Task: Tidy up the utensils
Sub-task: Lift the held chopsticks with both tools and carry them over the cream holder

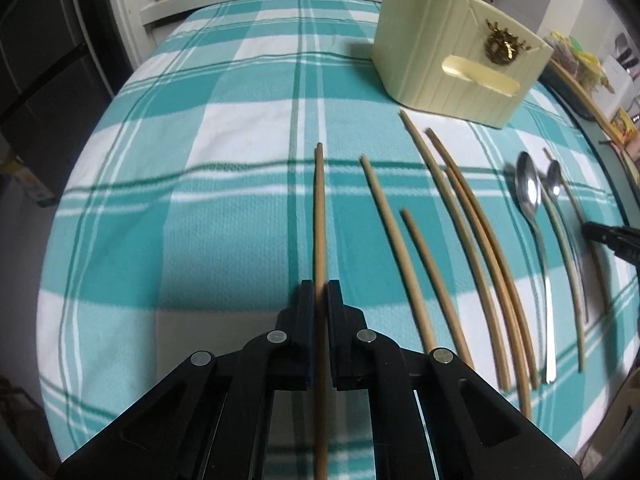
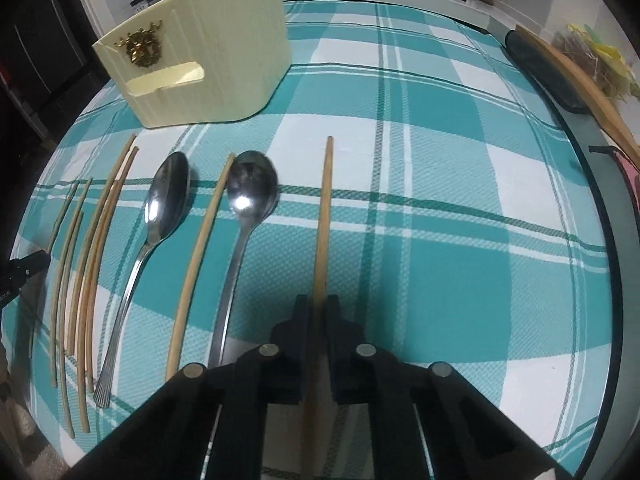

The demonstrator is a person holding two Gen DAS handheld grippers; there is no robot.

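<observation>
A thin round wooden chopstick [image 1: 319, 216] is pinched between the narrow black jaws of the left gripper [image 1: 319, 300]. A second wooden chopstick [image 2: 323, 224] is clamped likewise by the right gripper [image 2: 318, 312]. More chopsticks [image 1: 468, 216] and two shiny steel spoons [image 2: 168, 200] are laid on the teal checked woven tablecloth [image 1: 200, 208]. A ribbed cream plastic holder [image 1: 452, 56] is seen standing behind them.

Left gripper [image 1: 320, 300]: matte black angular linkage, four round silver pins, dark blue finger pads [image 1: 307, 332]. Right gripper [image 2: 317, 312]: identical build.
</observation>
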